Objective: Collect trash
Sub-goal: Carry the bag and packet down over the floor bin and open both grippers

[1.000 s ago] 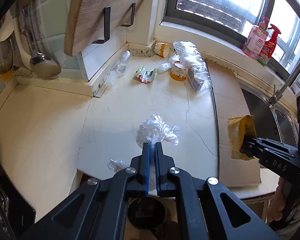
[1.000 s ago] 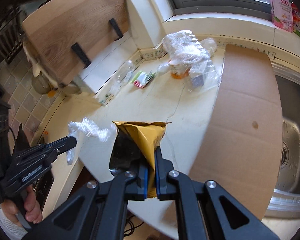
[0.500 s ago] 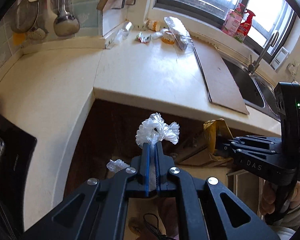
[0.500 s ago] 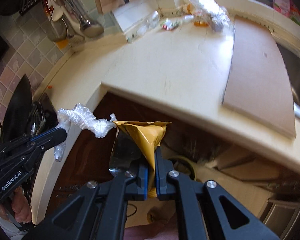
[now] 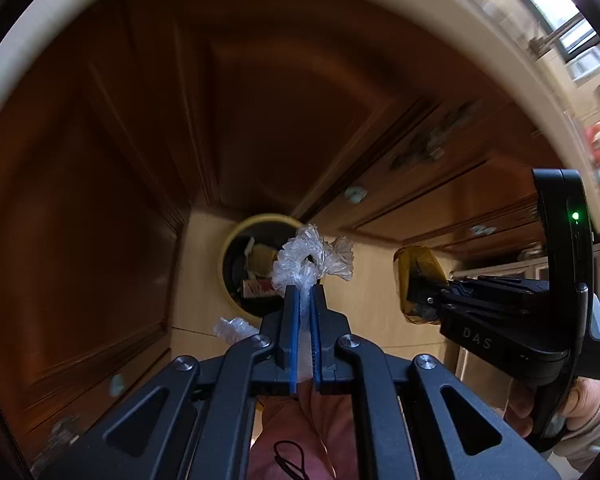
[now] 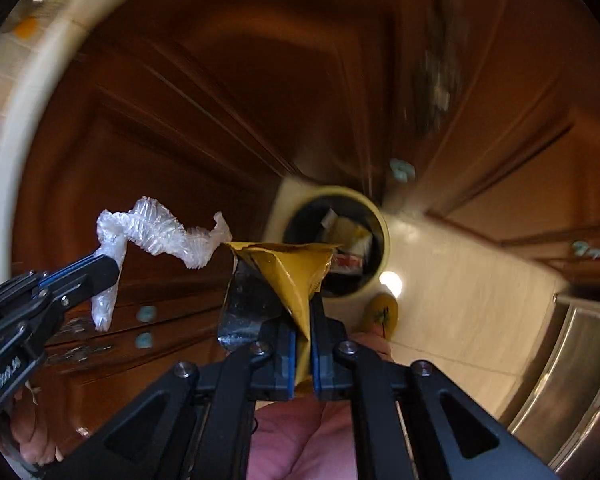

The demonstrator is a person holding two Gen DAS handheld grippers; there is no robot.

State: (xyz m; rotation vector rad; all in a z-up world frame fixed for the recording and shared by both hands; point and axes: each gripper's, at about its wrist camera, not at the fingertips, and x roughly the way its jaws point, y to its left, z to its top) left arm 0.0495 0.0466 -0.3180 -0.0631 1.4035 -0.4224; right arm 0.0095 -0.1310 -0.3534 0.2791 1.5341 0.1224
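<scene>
My left gripper (image 5: 304,292) is shut on a crumpled clear plastic wrap (image 5: 310,258), also seen in the right wrist view (image 6: 160,236). My right gripper (image 6: 303,300) is shut on a gold foil snack wrapper (image 6: 292,272), also seen in the left wrist view (image 5: 418,276). Both hang above the floor, pointing down at a round yellow-rimmed trash bin (image 5: 236,248) with black liner and trash inside. The bin also shows in the right wrist view (image 6: 382,232). The left gripper (image 6: 104,268) sits left of the right one (image 5: 428,300).
Dark brown wooden cabinet doors (image 5: 260,100) surround the bin on the cream tiled floor (image 6: 460,300). The pale countertop edge (image 5: 28,52) curves overhead. A stainless appliance front (image 6: 572,380) is at right. A yellow slipper (image 6: 380,312) and pink-clad legs are below.
Both grippers have dropped from counter height to below the counter edge and tilted down toward the bin on the floor, each keeping hold of its trash.
</scene>
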